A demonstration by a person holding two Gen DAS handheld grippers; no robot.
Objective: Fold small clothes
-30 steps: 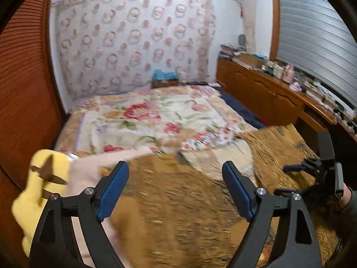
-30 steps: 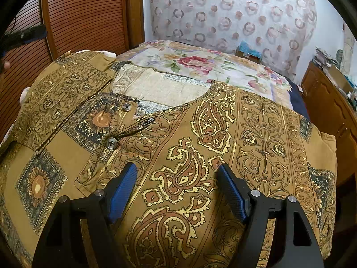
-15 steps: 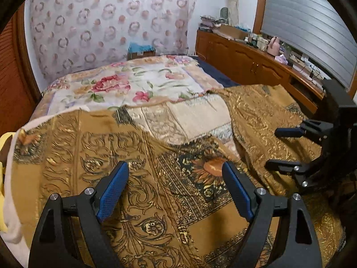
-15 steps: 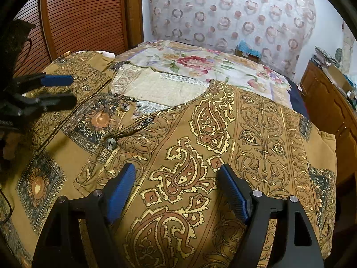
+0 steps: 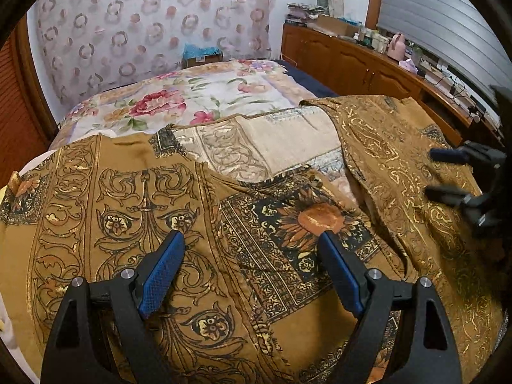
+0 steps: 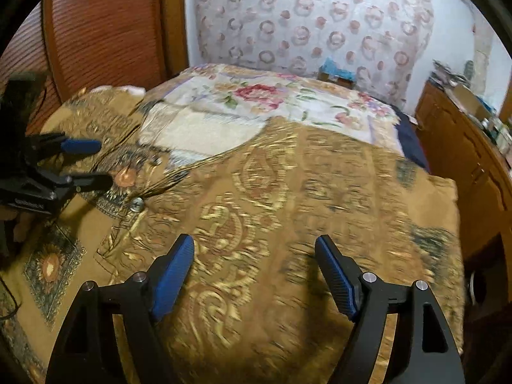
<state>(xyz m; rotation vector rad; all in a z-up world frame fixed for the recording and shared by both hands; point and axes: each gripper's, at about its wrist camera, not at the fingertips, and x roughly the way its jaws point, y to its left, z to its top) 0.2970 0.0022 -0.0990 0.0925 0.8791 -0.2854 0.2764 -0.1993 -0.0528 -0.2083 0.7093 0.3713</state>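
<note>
A brown shirt with gold paisley and sunflower print lies spread on the bed, neck opening facing the far side, its pale inner lining showing. It fills the right wrist view, which is blurred; buttons show at its placket. My left gripper is open and empty, low over the shirt's left front. My right gripper is open and empty over the shirt's right half. Each gripper shows in the other's view: the right one at the right edge, the left one at the left edge.
The bed has a floral cover beyond the shirt. A wooden cabinet with clutter on top runs along the right side. A slatted wooden wardrobe stands to the left. A box sits by the curtain at the bed's far end.
My left gripper swung right, away from a yellow item, and came over the shirt's left front. My right gripper stays open and is now moving, so its view blurs.
</note>
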